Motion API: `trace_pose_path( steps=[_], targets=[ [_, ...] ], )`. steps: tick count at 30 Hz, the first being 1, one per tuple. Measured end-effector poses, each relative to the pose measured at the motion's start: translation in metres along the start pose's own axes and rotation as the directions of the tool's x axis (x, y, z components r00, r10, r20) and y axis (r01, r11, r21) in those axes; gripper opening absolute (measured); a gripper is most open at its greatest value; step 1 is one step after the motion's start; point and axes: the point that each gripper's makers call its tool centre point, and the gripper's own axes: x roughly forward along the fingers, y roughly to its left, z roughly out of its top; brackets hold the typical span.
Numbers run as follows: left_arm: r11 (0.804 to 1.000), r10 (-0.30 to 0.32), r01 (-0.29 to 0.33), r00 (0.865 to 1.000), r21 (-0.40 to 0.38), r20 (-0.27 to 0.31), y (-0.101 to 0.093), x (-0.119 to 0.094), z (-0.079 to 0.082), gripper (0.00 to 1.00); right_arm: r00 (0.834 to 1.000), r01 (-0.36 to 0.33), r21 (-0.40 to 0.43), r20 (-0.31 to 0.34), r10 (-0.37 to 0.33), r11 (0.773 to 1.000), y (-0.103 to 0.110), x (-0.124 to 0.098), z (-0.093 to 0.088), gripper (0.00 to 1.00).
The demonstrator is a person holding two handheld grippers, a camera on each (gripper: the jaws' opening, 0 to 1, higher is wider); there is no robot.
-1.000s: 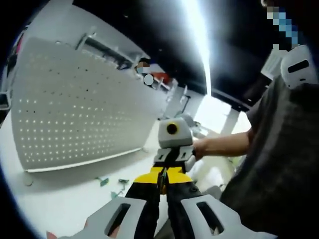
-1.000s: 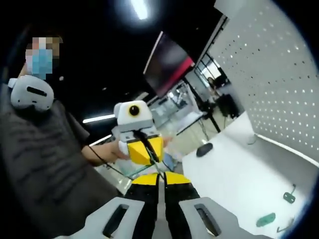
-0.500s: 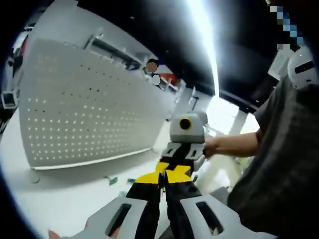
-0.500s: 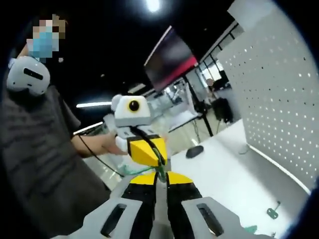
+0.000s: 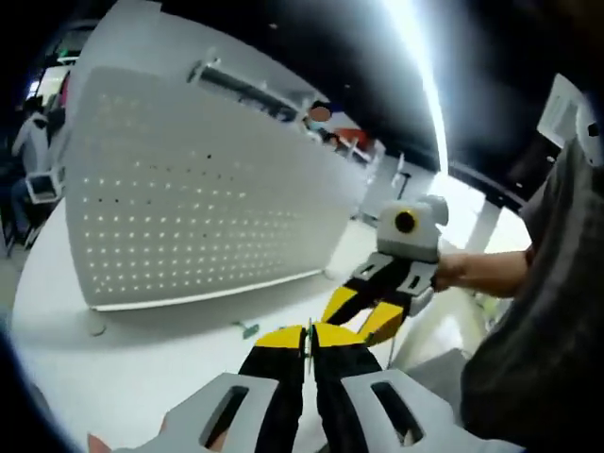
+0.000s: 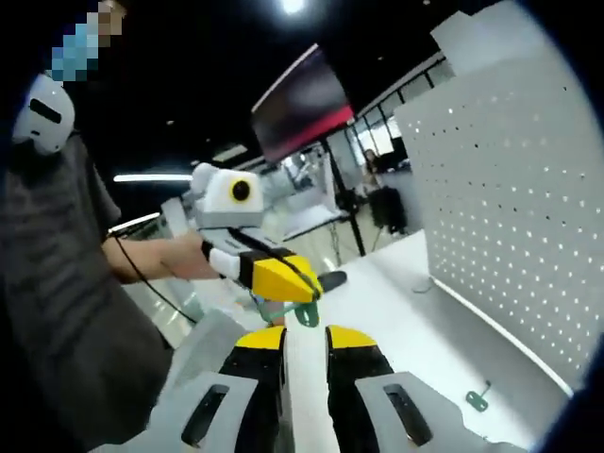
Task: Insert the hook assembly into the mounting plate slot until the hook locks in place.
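Hand-off stage: left gripper pinches the green hook just ahead of the parted right gripper, next carry it to the pegboard

left hand-held gripper pinching green hook | right hand-held gripper parted | pegboard upright

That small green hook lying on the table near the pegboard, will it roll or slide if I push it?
The green hook looks small and thin, so probably very light and apt to skid on the smooth white table. Lying flat with a bent shape, it likely won't roll.
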Motion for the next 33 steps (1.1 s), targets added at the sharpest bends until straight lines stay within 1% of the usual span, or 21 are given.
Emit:
trace_pose_path(
  steps=[2, 3, 4, 5, 6, 7, 8, 9, 11, 13, 14, 16, 17, 19, 22, 24, 29, 33],
  targets=[
    [0.999, 0.045, -0.045, 0.999, -0.02, -0.004, 0.008, 0.0, -0.002, 0.01, 0.998, 0.057, -0.018, -0.017, -0.057, 0.998, -0.003, -0.003, -0.004, 0.14],
    [0.998, 0.059, -0.059, 0.998, -0.024, 0.002, 0.011, 0.0, -0.001, 0.01, 0.997, 0.08, -0.009, -0.014, -0.08, 0.997, -0.004, -0.004, -0.004, 0.15],
    [0.996, 0.085, -0.085, 0.996, -0.035, -0.001, 0.015, 0.0, -0.002, 0.01, 0.995, 0.103, -0.015, 0.018, -0.103, 0.995, -0.003, -0.006, 0.0, 0.15],
    [0.995, 0.098, -0.098, 0.995, -0.034, -0.004, 0.017, -0.001, -0.002, 0.02, 0.992, 0.121, -0.006, 0.024, -0.121, 0.993, -0.003, -0.007, 0.001, 0.14],
    [0.993, 0.108, -0.108, 0.994, -0.038, -0.003, 0.018, -0.001, -0.001, 0.02, 0.988, 0.155, 0.002, 0.027, -0.155, 0.988, -0.006, -0.009, 0.002, 0.14],
    [0.99, 0.13, -0.13, 0.991, -0.061, -0.002, 0.022, -0.002, -0.001, 0.02, 0.984, 0.171, 0.004, 0.053, -0.171, 0.985, -0.004, -0.01, 0.006, 0.14],
    [0.989, 0.134, -0.133, 0.991, -0.059, 0.009, 0.022, -0.002, 0.002, 0.02, 0.979, 0.197, 0.012, 0.054, -0.197, 0.98, -0.004, -0.011, 0.008, 0.14],
    [0.987, 0.148, -0.147, 0.989, -0.073, 0.019, 0.024, -0.003, 0.004, 0.02, 0.977, 0.206, 0.008, 0.062, -0.206, 0.979, -0.002, -0.011, 0.01, 0.14],
    [0.985, 0.158, -0.156, 0.987, -0.071, 0.016, 0.025, -0.004, 0.005, 0.02, 0.965, 0.253, 0.0, 0.076, -0.253, 0.967, -0.003, -0.012, 0.015, 0.14],
    [0.984, 0.166, -0.165, 0.986, -0.074, 0.011, 0.025, -0.003, 0.004, 0.02, 0.958, 0.274, -0.006, 0.089, -0.272, 0.962, -0.001, -0.01, 0.02, 0.14],
    [0.984, 0.165, -0.163, 0.986, -0.078, 0.019, 0.024, -0.003, 0.005, 0.02, 0.953, 0.292, -0.018, 0.09, -0.289, 0.956, 0.0, -0.009, 0.022, 0.14],
    [0.98, 0.178, -0.175, 0.984, -0.09, 0.021, 0.025, -0.002, 0.004, 0.02, 0.948, 0.311, -0.041, 0.084, -0.307, 0.95, 0.003, -0.006, 0.023, 0.14],
    [0.977, 0.189, -0.187, 0.982, -0.1, 0.015, 0.027, -0.002, 0.002, 0.02, 0.948, 0.311, -0.041, 0.086, -0.307, 0.95, 0.005, -0.003, 0.025, 0.14],
    [0.977, 0.189, -0.187, 0.982, -0.104, 0.014, 0.026, -0.002, 0.002, 0.02, 0.952, 0.3, -0.041, 0.077, -0.296, 0.953, 0.009, 0.001, 0.026, 0.14],
    [0.976, 0.19, -0.186, 0.982, -0.111, 0.021, 0.025, 0.0, 0.004, 0.02, 0.956, 0.291, -0.071, 0.063, -0.287, 0.954, 0.016, 0.011, 0.025, 0.14],
    [0.976, 0.194, -0.19, 0.981, -0.105, 0.023, 0.025, 0.001, 0.005, 0.02, 0.955, 0.296, -0.086, 0.046, -0.293, 0.951, 0.017, 0.016, 0.023, 0.14],
    [0.976, 0.191, -0.187, 0.981, -0.11, 0.022, 0.023, 0.003, 0.005, 0.02, 0.943, 0.332, -0.113, 0.04, -0.329, 0.937, 0.011, 0.02, 0.022, 0.15],
    [0.976, 0.178, -0.174, 0.984, -0.131, 0.024, 0.02, 0.006, 0.005, 0.02, 0.934, 0.356, -0.144, 0.025, -0.356, 0.923, 0.004, 0.021, 0.02, 0.14]
  ],
)
